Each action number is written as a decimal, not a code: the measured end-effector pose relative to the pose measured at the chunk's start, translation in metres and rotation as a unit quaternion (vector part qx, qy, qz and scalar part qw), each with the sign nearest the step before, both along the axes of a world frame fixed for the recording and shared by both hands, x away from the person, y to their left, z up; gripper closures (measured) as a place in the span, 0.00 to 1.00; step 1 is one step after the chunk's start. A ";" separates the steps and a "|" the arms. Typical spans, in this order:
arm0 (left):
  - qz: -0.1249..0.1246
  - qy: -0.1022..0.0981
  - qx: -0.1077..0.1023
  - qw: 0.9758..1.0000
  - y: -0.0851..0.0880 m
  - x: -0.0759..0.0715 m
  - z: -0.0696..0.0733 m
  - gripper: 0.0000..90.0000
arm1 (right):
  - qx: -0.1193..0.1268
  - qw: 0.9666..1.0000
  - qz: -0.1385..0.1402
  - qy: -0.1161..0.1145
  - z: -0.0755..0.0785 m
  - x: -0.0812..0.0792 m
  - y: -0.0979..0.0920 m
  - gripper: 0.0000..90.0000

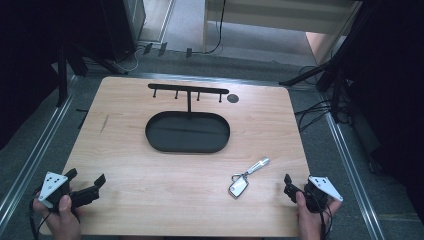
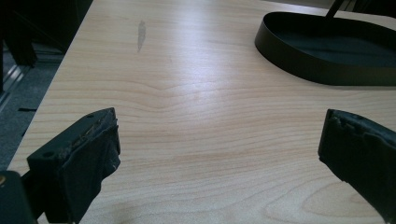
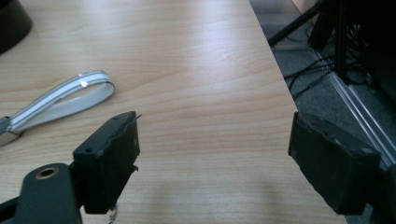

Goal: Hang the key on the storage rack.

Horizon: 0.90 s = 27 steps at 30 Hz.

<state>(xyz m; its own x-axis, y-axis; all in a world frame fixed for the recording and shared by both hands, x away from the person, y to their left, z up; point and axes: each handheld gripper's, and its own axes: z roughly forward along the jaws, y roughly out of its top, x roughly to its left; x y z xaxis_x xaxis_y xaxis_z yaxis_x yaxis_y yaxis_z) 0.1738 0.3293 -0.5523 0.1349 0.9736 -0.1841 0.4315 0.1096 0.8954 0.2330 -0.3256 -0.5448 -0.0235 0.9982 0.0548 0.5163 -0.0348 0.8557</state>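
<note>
High view: the left gripper (image 1: 86, 181) rests near one table (image 1: 125, 150) corner, jaws spread, holding nothing. The right gripper (image 1: 291, 187) sits opposite, just beside a keychain (image 1: 247, 176). A black tray (image 1: 187, 132) lies ahead of both.

Left gripper view: wide-open jaws frame bare wood, tray (image 2: 299, 60) ahead to the right.

Right gripper view: jaws wide apart and empty, keychain (image 3: 58, 100) ahead-left.
</note>
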 end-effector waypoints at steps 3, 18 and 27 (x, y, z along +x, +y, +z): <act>0.000 0.000 0.000 1.000 0.001 0.000 0.000 0.00 | 0.008 1.000 -0.006 0.011 0.001 0.002 -0.002 0.22; 0.001 0.004 -0.006 1.000 0.002 0.001 0.000 0.00 | -0.062 0.993 0.018 0.101 0.047 0.029 -0.004 0.33; 0.000 0.005 -0.008 1.000 0.002 0.002 0.000 0.00 | -0.089 0.981 0.050 0.166 0.077 0.051 0.009 0.33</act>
